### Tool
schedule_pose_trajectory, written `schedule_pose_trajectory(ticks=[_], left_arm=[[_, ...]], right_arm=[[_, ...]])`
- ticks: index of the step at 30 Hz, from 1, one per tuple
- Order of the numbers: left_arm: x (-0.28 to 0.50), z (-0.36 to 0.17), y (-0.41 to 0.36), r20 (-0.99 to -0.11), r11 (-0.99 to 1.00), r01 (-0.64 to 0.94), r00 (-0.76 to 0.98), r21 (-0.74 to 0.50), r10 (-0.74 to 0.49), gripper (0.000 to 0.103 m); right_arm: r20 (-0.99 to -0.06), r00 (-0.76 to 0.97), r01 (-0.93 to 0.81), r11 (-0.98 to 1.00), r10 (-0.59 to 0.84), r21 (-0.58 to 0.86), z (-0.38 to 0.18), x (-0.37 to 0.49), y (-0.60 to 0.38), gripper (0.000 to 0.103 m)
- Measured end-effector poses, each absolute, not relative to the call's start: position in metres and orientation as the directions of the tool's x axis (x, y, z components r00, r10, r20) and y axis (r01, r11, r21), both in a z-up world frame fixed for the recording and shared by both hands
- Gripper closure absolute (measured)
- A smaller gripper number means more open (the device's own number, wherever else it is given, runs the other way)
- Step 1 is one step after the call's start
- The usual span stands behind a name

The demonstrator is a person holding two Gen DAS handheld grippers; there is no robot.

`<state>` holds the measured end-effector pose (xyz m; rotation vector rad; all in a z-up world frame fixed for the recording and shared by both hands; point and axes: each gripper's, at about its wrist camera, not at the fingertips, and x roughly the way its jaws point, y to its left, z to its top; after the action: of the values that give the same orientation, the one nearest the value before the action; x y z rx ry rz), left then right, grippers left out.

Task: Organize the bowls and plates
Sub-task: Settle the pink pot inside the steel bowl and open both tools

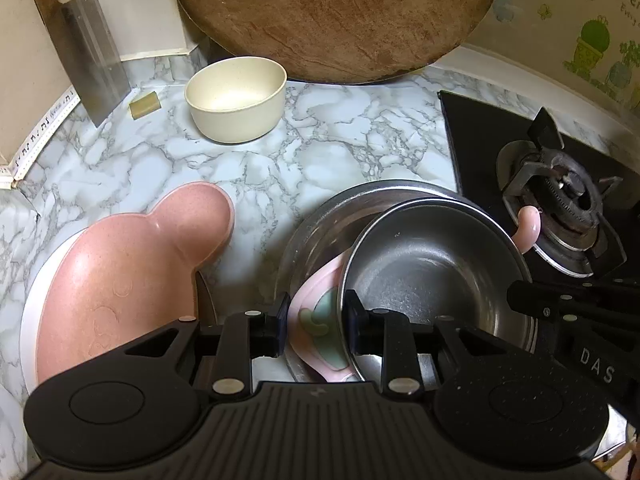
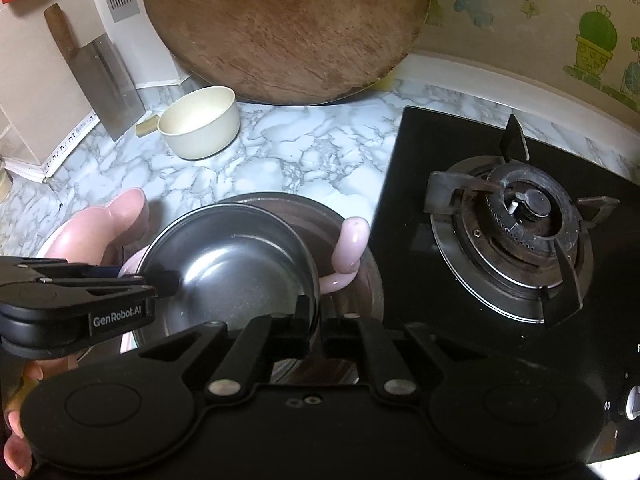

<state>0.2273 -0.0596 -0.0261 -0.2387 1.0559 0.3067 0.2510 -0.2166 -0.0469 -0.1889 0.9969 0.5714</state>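
A small steel bowl point(image 1: 436, 268) point(image 2: 236, 256) sits tilted on a pale pink plate point(image 1: 316, 312) point(image 2: 348, 248) inside a larger steel bowl point(image 1: 320, 220) point(image 2: 360, 280). My left gripper point(image 1: 316, 320) straddles the small bowl's near rim, jaws a little apart; it also shows in the right wrist view point(image 2: 160, 280). My right gripper point(image 2: 316, 320) is shut on the small bowl's right rim; it also shows in the left wrist view point(image 1: 516, 296). A pink mouse-shaped plate point(image 1: 132, 272) point(image 2: 108, 228) lies on a white plate point(image 1: 30, 300) at left. A cream bowl point(image 1: 236, 100) point(image 2: 200, 124) stands at the back.
A round wooden board point(image 1: 332, 16) point(image 2: 284, 28) leans on the back wall. A cleaver point(image 1: 88, 60) point(image 2: 104, 76) leans at the back left. A black gas hob with burner point(image 1: 560, 204) point(image 2: 508, 236) fills the right. The marble counter point(image 1: 340, 140) point(image 2: 300, 148) lies between.
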Motion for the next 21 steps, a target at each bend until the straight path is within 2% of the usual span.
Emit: schedule_pose_trajectory(ticks=[5, 12, 21], left_arm=[[0.232, -0.014, -0.065, -0.863, 0.941, -0.336, 0.486, -0.038, 0.138, 0.076], [0.241, -0.029, -0.076, -0.873, 0.954, -0.300, 0.460, 0.022, 0.165, 0.076], [0.241, -0.032, -0.067, -0.884, 0.958, -0.286, 0.445, 0.013, 0.145, 0.076]], right_arm=[[-0.817, 0.430, -0.520, 0.845, 0.384, 0.124, -0.033, 0.256, -0.224, 0.097], [-0.821, 0.434, -0.505, 0.855, 0.371, 0.119, -0.040, 0.262, -0.229, 0.098], [-0.820, 0.429, -0.522, 0.845, 0.378, 0.116, -0.044, 0.260, -0.225, 0.098]])
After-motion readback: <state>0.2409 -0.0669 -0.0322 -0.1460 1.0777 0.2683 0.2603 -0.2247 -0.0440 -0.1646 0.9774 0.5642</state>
